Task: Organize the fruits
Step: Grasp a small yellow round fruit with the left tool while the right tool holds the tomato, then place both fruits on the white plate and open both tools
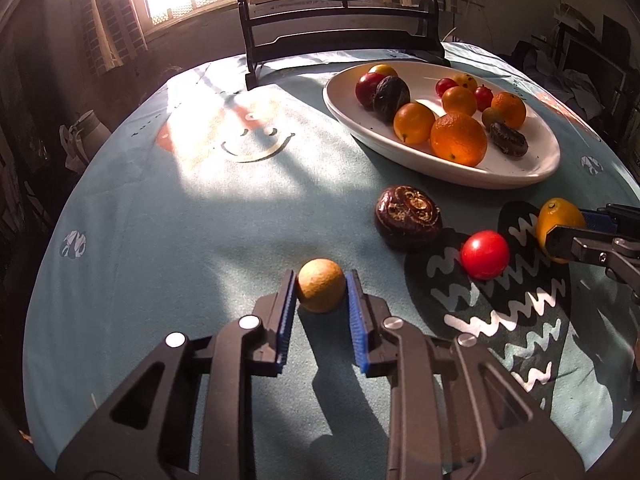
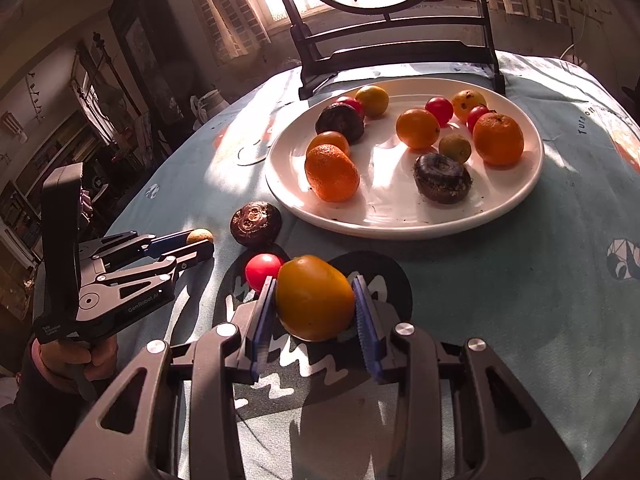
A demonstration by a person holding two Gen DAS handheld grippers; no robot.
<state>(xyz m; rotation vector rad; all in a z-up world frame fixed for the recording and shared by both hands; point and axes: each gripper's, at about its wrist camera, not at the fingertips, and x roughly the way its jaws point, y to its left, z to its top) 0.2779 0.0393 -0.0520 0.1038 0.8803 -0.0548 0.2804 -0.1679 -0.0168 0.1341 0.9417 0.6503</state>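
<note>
My left gripper [image 1: 320,280] is shut on a small tan round fruit [image 1: 320,291] that rests on the blue tablecloth; the right wrist view shows this gripper [image 2: 200,242] from the side with the tan fruit [image 2: 199,235] at its tips. My right gripper [image 2: 314,280] is shut on a yellow-orange fruit [image 2: 314,298]; in the left wrist view the same gripper [image 1: 568,232] and fruit [image 1: 558,220] are at the right edge. Between the two grippers lie a red tomato [image 1: 485,255] [image 2: 262,270] and a dark wrinkled fruit [image 1: 408,216] [image 2: 256,224]. Behind them a white plate [image 1: 400,152] [image 2: 360,228] holds several oranges, tomatoes and dark fruits.
A dark wooden stand [image 1: 340,40] [image 2: 396,52] with a round painted panel rises at the table's far edge behind the plate. A person's hand [image 2: 80,360] grips the left tool's handle. The round table drops off at left into a cluttered room.
</note>
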